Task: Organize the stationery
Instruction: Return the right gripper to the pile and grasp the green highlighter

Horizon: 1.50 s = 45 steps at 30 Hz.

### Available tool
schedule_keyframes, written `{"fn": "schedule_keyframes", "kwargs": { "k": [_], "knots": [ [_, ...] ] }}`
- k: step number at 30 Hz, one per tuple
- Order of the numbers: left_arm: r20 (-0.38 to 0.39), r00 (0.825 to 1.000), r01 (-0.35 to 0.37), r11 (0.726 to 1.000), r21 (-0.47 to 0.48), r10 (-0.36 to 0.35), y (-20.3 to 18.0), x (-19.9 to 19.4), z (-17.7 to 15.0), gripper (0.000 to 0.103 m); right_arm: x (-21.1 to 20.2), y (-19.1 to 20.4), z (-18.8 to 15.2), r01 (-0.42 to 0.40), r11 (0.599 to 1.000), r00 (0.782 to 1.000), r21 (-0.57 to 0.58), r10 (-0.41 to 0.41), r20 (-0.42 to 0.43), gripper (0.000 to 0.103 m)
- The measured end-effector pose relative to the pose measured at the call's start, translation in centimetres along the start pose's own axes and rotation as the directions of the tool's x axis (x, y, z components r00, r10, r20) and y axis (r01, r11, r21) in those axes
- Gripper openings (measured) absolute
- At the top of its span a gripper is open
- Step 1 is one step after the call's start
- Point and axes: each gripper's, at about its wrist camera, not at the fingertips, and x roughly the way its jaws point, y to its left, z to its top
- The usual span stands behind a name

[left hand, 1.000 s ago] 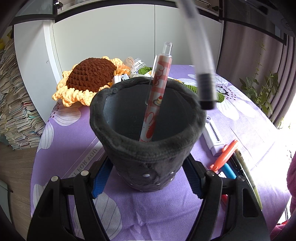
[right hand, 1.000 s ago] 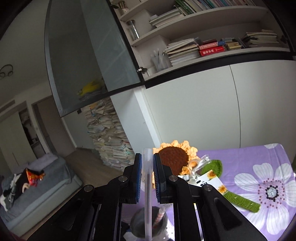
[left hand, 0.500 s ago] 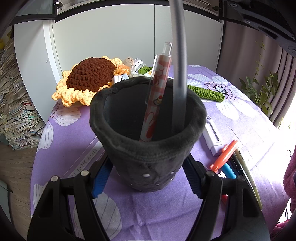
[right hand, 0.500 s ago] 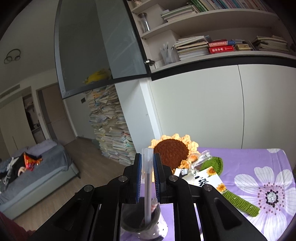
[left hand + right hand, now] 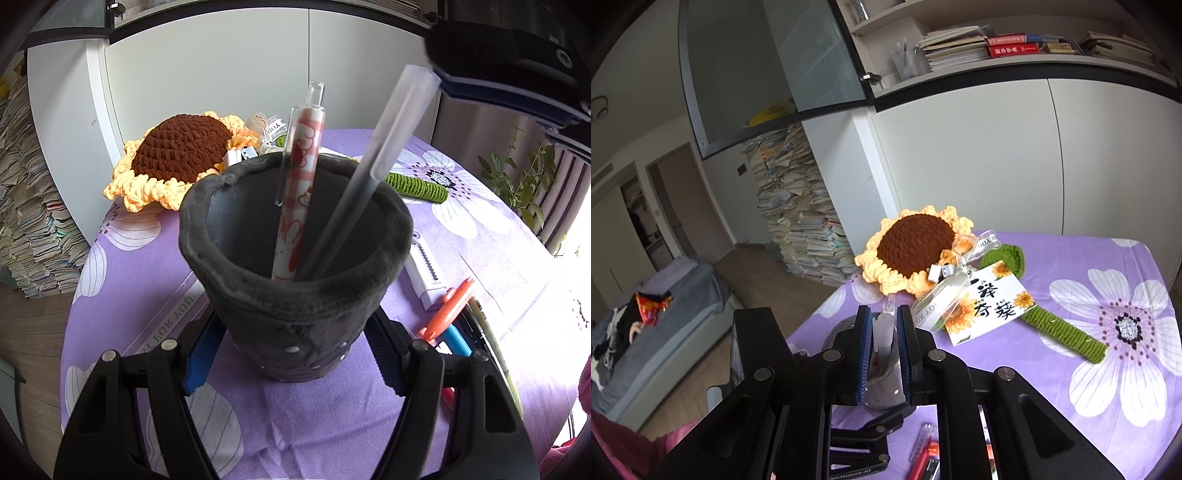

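Note:
A dark grey felt pen holder (image 5: pixel 295 295) stands on the purple flowered tablecloth (image 5: pixel 140 295). My left gripper (image 5: pixel 291 350) is shut on it, a blue pad pressing each side of its base. Inside stand a red-and-white patterned pen (image 5: pixel 301 177) and a frosted translucent pen (image 5: pixel 373 162), which leans to the upper right. My right gripper (image 5: pixel 884 332) is shut on the top end of the translucent pen (image 5: pixel 884 334), just above the holder (image 5: pixel 882 387). In the left wrist view the right gripper (image 5: pixel 480 81) shows at the upper right.
A crocheted sunflower (image 5: pixel 177 155) with a green stem (image 5: pixel 1063 332) and a printed card (image 5: pixel 986 306) lies behind the holder. To the holder's right lie a white correction tape (image 5: pixel 424 273), an orange pen (image 5: pixel 447 310) and several more pens. The table's edge is on the left.
The translucent pen, held above the holder's right rim before, has gone down into the holder and now leans right. My right gripper has come lower. The left gripper and holder have not moved.

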Motion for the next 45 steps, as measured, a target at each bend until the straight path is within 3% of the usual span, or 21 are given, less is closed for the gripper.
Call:
{"fn": "schedule_keyframes", "kwargs": {
  "k": [7,10,14,19,30,34,39,45],
  "knots": [
    [0.000,1.000,-0.001,1.000,0.000,0.001,-0.1,0.0,0.0,0.072,-3.7,-1.5,-1.3,0.106,0.994,0.994,0.036,-0.106,-0.008,0.014],
    [0.000,1.000,-0.001,1.000,0.001,0.001,0.0,0.0,0.0,0.072,-4.0,-2.9,-3.0,0.203,0.978,0.975,0.046,-0.197,-0.106,0.014],
    [0.000,1.000,0.000,1.000,0.000,0.000,0.0,0.0,0.0,0.072,-3.4,-5.0,-5.8,0.276,0.957,0.939,0.088,-0.249,-0.237,0.014],
    [0.000,1.000,0.000,1.000,0.000,0.000,-0.1,0.0,0.0,0.072,-2.2,-6.5,-8.1,0.307,0.940,0.908,0.147,-0.244,-0.340,0.014],
    [-0.003,1.000,0.000,1.000,0.000,0.000,0.0,0.0,0.0,0.073,0.2,-6.7,-9.6,0.328,0.931,0.865,0.156,-0.230,-0.446,0.017],
    [-0.012,1.000,0.004,1.000,-0.004,-0.004,0.2,0.2,0.0,0.073,0.2,-6.7,-9.8,0.329,0.934,0.861,0.137,-0.237,-0.449,0.019],
    [-0.013,1.000,0.004,1.000,-0.005,-0.004,0.2,0.3,0.0,0.073,-0.1,-6.7,-9.6,0.381,0.923,0.833,0.061,-0.314,-0.456,0.019],
    [-0.013,1.000,0.004,1.000,-0.005,-0.004,0.2,0.3,0.0,0.073,-0.4,-7.6,-9.4,0.390,0.916,0.833,0.097,-0.306,-0.460,0.019]
  ]
}}
